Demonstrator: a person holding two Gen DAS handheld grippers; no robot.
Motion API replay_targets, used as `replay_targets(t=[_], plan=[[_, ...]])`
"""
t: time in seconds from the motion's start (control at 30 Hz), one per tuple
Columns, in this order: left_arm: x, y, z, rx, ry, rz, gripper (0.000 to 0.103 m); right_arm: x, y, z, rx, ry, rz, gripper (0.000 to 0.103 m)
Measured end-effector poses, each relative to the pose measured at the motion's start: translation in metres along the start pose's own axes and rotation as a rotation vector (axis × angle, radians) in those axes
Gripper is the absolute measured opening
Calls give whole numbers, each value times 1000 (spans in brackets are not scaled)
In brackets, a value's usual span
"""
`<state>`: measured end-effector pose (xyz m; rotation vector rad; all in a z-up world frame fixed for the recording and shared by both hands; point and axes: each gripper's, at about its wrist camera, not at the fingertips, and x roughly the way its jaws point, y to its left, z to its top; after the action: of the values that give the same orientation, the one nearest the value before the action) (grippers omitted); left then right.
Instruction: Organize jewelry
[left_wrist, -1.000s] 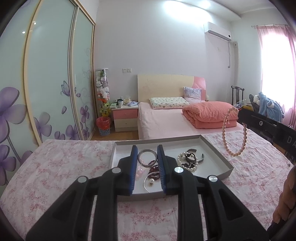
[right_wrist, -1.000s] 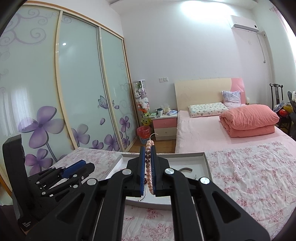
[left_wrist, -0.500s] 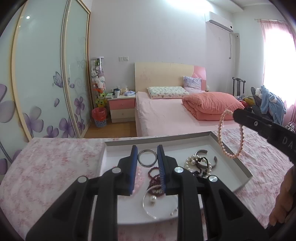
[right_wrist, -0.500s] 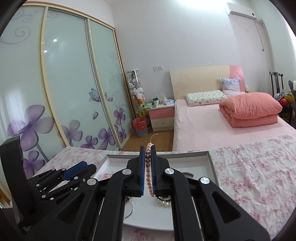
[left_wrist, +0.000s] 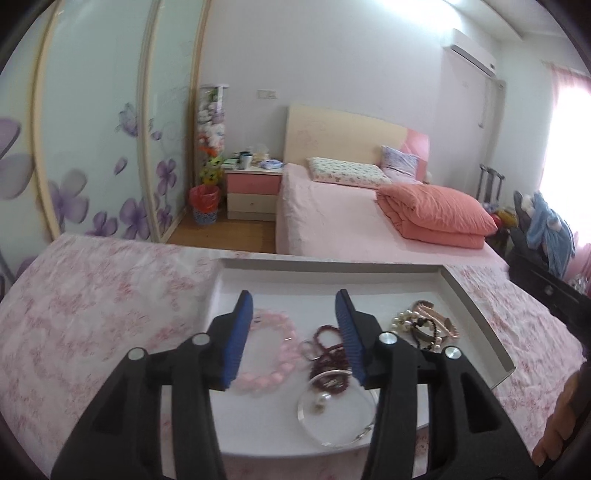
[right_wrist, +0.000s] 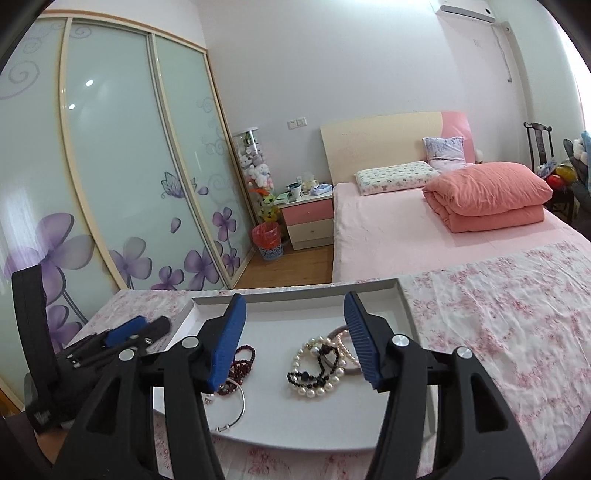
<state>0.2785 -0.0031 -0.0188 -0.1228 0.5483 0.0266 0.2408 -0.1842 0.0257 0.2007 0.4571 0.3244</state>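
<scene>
1. The white tray sits on the floral cloth, jewelry inside.
2. Left gripper and right gripper hover above, jaws opening, holding nothing.
3. Pearl cluster lies below the right jaws; the likely next pick, needing descent.
</scene>
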Motion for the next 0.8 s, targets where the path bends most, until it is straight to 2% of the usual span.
replay_targets(t=[0.17,0.33,0.47,0.67,0.8], plan=[[-32,23,-2,-23,-27,33,53,-22,1,-4,10,-4,0,57],[-70,41,-9,-52,-56,23,57,-46,6,-13,23,12,-4,57],[-105,49,-24,-49,-91,30,65,-65,13,-28,9,38,-12,58],[-142,51,-55,-4,-117,39,79,-96,27,-52,-19,41,-28,70],[-157,52,-72,0,-118,31,89,-114,36,-62,-60,16,-61,85]])
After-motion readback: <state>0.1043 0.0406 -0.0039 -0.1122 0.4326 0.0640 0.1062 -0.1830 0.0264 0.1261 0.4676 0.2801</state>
